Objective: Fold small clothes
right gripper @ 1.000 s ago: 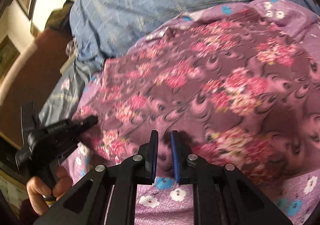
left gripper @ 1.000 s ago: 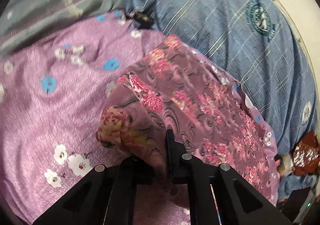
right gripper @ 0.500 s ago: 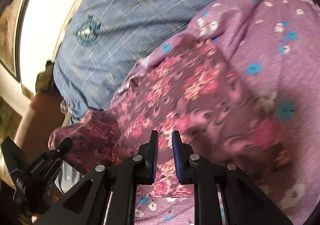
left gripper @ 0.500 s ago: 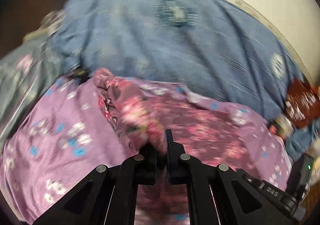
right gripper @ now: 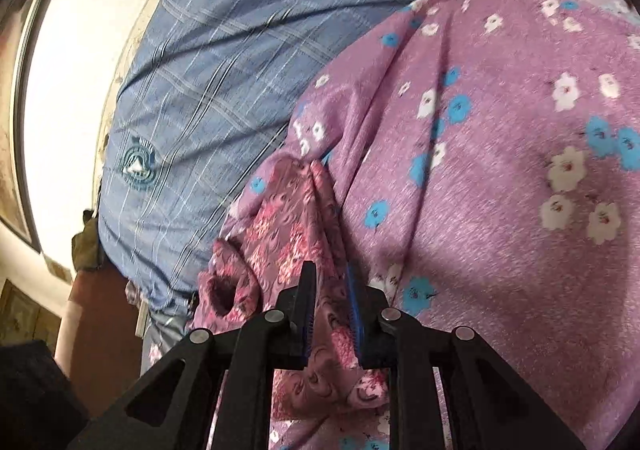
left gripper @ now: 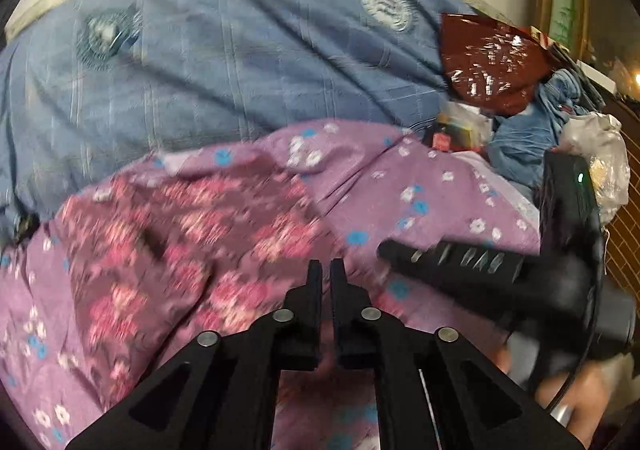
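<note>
Left wrist view: the left claw [left gripper: 325, 270] has its fingers drawn almost together with only a thin slit between them, and whether any cloth sits in that slit cannot be told through the motion blur. The small garment [left gripper: 192, 242], dark purple with pink flowers, lies spread just ahead and to the left of the fingertips, on the lilac flowered sheet [left gripper: 432, 202]. The right claw [left gripper: 394, 254] reaches in from the right side, its tip low over the sheet just beside the garment's near right edge. Beyond the sheet lies a blue checked blanket [left gripper: 248, 62], and toward the bed's far right corner sit a shiny dark red bag [left gripper: 492, 66] and a heap of blue clothes [left gripper: 520, 146].

Right wrist view: the right claw [right gripper: 331, 282] is clenched on the small garment [right gripper: 288, 234]; a bunched fold of the pink-flowered cloth runs between the blue-lined fingers [right gripper: 355, 314] and hangs below them. The rest of the garment gathers to the left of the fingers, over the lilac flowered sheet [right gripper: 520, 154]. The blue checked blanket [right gripper: 208, 82] fills the upper left, up to the pale wall [right gripper: 80, 70].
</note>
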`<action>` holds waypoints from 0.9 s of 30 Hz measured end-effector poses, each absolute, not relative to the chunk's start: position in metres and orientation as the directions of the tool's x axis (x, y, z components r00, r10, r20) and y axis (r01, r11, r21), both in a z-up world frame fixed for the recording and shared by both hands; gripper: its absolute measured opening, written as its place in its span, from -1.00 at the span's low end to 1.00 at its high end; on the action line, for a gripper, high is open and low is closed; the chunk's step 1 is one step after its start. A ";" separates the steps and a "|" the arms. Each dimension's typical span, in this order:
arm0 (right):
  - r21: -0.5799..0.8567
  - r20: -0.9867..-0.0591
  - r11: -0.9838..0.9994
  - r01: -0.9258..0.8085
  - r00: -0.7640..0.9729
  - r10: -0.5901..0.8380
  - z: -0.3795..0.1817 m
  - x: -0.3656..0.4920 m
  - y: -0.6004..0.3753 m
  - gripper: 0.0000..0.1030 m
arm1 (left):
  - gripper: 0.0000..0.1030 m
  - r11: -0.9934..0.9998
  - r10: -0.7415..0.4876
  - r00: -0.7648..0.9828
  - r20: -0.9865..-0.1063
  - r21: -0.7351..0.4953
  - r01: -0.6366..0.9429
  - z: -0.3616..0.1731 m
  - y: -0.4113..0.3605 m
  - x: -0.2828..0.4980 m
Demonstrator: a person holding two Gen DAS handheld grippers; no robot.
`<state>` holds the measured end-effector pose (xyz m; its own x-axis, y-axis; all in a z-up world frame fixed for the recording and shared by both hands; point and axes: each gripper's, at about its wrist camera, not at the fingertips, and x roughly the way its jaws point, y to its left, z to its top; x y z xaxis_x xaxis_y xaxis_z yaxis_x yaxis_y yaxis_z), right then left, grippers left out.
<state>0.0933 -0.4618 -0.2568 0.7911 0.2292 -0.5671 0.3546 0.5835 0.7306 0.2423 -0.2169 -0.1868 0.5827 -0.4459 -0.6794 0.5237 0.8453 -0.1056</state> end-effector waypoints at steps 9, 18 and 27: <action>0.755 -0.532 0.613 0.234 0.764 0.364 -0.254 0.113 -0.416 0.02 | -0.50 0.952 -0.290 0.672 -0.681 -0.275 0.132 -0.195 -0.051 0.290; 0.777 -0.509 0.617 0.122 0.699 0.502 -0.255 0.176 -0.362 0.14 | -0.43 0.904 -0.323 0.634 -0.702 -0.428 -0.014 -0.246 -0.008 0.369; 0.571 -0.661 0.819 0.047 0.618 0.426 -0.264 0.231 -0.331 0.33 | -0.42 0.877 -0.401 0.543 -0.738 -0.480 -0.005 -0.276 -0.004 0.427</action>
<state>0.2315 -0.3315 -0.2643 0.6177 0.4257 -0.6612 0.0468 0.8194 0.5713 0.4271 -0.0037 -0.2763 0.5433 -0.4008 -0.7377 -0.0051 0.8771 -0.4803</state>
